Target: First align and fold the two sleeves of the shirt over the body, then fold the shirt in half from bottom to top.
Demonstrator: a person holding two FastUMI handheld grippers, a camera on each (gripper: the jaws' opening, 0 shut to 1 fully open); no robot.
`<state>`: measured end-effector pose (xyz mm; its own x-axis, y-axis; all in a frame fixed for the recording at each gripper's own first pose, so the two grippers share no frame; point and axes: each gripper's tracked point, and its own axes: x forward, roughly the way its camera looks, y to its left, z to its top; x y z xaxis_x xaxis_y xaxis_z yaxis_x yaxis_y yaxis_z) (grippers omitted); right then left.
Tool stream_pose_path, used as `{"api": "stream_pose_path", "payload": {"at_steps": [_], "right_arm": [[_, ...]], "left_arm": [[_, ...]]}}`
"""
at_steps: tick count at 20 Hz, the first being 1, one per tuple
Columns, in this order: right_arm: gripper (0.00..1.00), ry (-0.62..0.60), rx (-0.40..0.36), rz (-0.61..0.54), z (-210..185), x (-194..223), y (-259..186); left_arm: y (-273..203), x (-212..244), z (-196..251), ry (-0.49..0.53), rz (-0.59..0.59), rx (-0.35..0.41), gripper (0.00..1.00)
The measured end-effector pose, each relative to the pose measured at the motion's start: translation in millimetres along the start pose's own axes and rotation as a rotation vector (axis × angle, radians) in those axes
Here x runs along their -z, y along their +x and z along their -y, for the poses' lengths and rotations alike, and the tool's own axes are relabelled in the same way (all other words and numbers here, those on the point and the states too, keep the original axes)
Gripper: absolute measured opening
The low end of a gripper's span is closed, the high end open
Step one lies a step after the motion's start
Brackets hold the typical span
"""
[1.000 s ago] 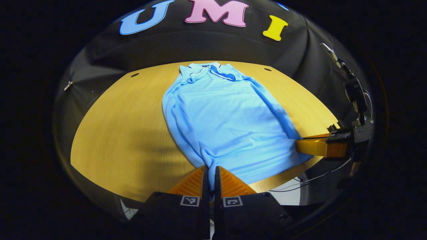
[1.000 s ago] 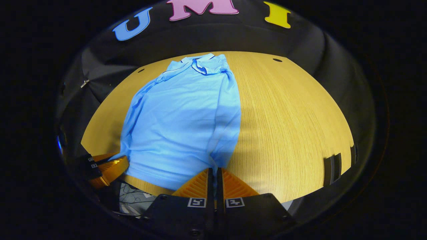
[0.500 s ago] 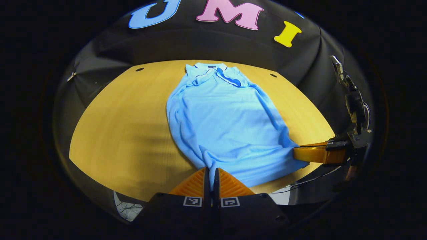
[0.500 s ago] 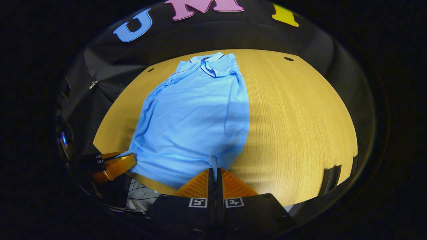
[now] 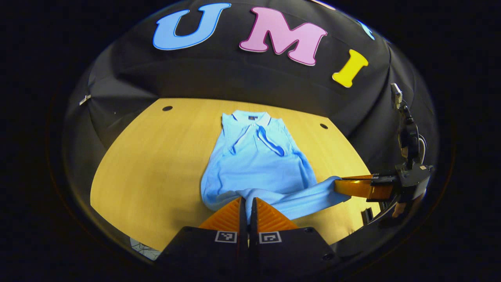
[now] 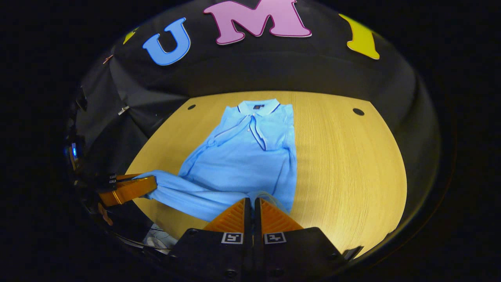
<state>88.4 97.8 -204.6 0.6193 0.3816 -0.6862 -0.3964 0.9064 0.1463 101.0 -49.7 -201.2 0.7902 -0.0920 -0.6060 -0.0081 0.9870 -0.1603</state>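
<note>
- Step in hand, my read: bottom-to-top fold. Sleeves already lie folded over the body, so the hem carry is what's left.
- My left gripper (image 5: 246, 203) is closed on the shirt (image 5: 258, 160) at the bottom hem; both fingers pinch cloth right at the tips.
- My right gripper (image 6: 252, 204) is likewise clamped on the hem at its own corner. In the left gripper view it shows far off to the right (image 5: 352, 187), with cloth running into it.
- Shirt sits on the wooden table (image 6: 344, 156), collar (image 6: 258, 107) far ahead of my fingers, hem lifted off the wood and stretched between the two grips.
- To do it well: carry both corners forward at the same height and pace, so the hem stays parallel to the collar line.
- Keep light tension between the grips; slack looks likely to sag mid-hem and drag a crease into the body.
- Lift high enough that the raised edge clears the folded sleeves, or it may pull them out.
- Land the hem just short of the collar, lower flat, then release both together.
- Risk: thin pinch at the fingertips; a jerk could slip a corner.
</note>
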Motion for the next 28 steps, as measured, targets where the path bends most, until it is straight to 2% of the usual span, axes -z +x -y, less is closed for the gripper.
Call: {"api": "stream_pose_path", "payload": {"at_steps": [8, 9, 10, 11, 14, 17, 22, 23, 24, 25, 28], "right_arm": [[0.05, -0.027, -0.037, 0.13, 18, -138, 50], [0.05, -0.028, -0.041, 0.14, 20, -152, 60], [0.05, -0.032, -0.044, 0.147, 22, -166, 71], [0.05, -0.043, -0.043, 0.154, 26, -177, 82], [0.05, -0.066, -0.044, 0.168, 38, -210, 121], [0.05, -0.073, -0.039, 0.172, 48, -229, 164], [0.05, -0.051, -0.018, 0.197, 69, -253, 229], [0.05, -0.045, -0.004, 0.199, 78, -256, 240], [0.05, -0.019, -0.002, 0.202, 83, -258, 249], [0.05, 0.016, 0.004, 0.204, 90, -260, 260], [0.05, 0.073, 0.022, 0.187, 105, -248, 288]], "left_arm": [[68, -124, -7, -0.023, 0.078, 0.0, 0.06], [79, -134, -9, -0.027, 0.084, -0.003, 0.11], [92, -145, -13, -0.026, 0.09, -0.011, 0.11], [103, -152, -18, -0.023, 0.09, -0.025, 0.06], [145, -175, -30, 0.014, 0.098, -0.052, 0.06], [188, -207, -39, 0.056, 0.145, -0.07, 0.06], [261, -234, -57, 0.054, 0.18, -0.049, 0.06], [274, -236, -61, 0.054, 0.189, -0.04, 0.06], [288, -237, -64, 0.044, 0.188, -0.029, 0.01], [302, -235, -68, 0.032, 0.184, -0.014, 0.06], [335, -221, -83, 0.037, 0.162, -0.011, 0.06]]}}
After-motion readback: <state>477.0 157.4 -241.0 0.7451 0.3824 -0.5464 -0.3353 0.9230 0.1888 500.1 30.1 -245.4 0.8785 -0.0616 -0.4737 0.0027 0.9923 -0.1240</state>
